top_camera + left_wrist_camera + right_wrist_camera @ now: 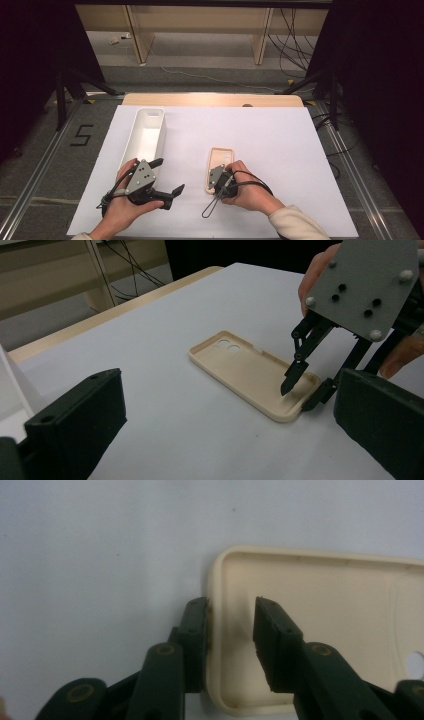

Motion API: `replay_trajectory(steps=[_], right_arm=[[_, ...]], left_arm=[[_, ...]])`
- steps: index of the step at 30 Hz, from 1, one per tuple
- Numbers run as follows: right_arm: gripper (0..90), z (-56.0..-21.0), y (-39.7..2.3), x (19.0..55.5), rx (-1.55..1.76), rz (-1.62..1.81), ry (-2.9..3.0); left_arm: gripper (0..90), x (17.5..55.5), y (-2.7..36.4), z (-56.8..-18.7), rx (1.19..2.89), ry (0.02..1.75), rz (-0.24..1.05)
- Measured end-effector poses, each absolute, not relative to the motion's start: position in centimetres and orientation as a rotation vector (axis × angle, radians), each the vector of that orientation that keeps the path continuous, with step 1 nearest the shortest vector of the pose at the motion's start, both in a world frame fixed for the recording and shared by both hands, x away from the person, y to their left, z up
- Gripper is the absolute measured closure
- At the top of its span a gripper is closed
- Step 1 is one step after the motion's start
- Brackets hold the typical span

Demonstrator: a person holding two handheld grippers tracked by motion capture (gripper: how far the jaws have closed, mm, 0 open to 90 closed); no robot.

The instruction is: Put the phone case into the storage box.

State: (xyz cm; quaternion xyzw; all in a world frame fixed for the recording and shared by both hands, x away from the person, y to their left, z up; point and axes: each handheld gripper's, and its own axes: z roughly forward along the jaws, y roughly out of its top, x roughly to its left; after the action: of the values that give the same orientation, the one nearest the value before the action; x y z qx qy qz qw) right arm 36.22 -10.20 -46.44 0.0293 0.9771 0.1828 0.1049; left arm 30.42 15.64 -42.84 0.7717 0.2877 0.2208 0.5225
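While the cream phone case (320,630) was laid flat on the white counter (280,140), its near rim was straddled, not yet clamped, by the right tool (231,630); the left tool (167,177) was held open near a white bin (148,131).

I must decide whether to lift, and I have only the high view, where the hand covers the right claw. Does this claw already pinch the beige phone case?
Observer: Not fully. The right claw straddles the end wall of the phone case: one jaw touches the wall from outside, and the inner jaw stands apart from it.
Operator: Which side of the case faces up?
Observer: The hollow side. The camera cutouts are at the end far from the claw.
Operator: Is any end of the case lifted?
Observer: No, it lies flat on the white table cover.
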Motion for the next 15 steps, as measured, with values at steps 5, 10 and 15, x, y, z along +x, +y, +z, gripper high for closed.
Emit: replay_trajectory(steps=[5, 10, 15], right_arm=[[74.5, -46.40, -9.99, 36.11, 0.053, 0.520, 2.888], [78.2, -46.41, -9.88, 35.91, 0.032, 0.508, 2.885], [80.6, -46.42, -9.79, 35.71, 0.008, 0.499, 2.879]], left_arm=[[0.0, 30.43, 15.66, -42.85, 1.847, 0.690, 0.528], [0.0, 30.43, 15.64, -42.85, 1.848, 0.689, 0.530], [0.0, 30.39, 15.59, -42.86, 1.848, 0.688, 0.532]])
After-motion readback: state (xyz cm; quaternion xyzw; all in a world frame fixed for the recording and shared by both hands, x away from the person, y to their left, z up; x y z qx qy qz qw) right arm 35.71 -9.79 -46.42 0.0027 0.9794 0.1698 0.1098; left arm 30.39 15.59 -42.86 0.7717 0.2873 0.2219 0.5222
